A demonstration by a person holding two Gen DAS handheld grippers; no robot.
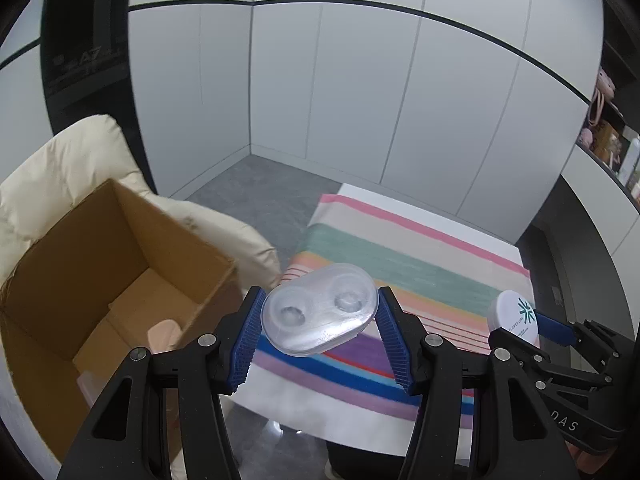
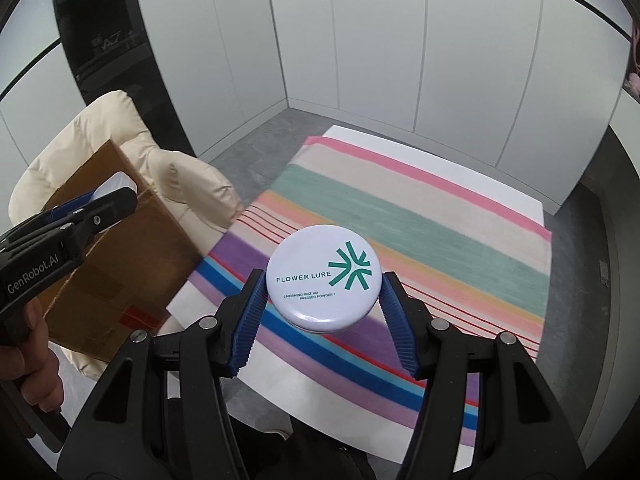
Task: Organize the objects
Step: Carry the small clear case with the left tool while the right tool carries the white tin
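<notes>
With my left gripper (image 1: 320, 320) clamped on the clear lens case (image 1: 320, 314) and my right gripper (image 2: 322, 292) on the powder compact (image 2: 322, 282), I carry both level toward the cardboard box (image 1: 120, 264) at left, releasing only once inside.

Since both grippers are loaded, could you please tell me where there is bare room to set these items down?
The striped cloth is bare throughout, from pink edge to purple bands. The open brown cardboard box is mostly bare, with a peach item near its front. Nowhere looks crowded.

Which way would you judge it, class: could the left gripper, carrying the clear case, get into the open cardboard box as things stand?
Probably yes. The left gripper holds the clear case beside the cardboard box, whose top is open, with nothing visible between them. The right gripper, holding the powder compact, is on the far side.
</notes>
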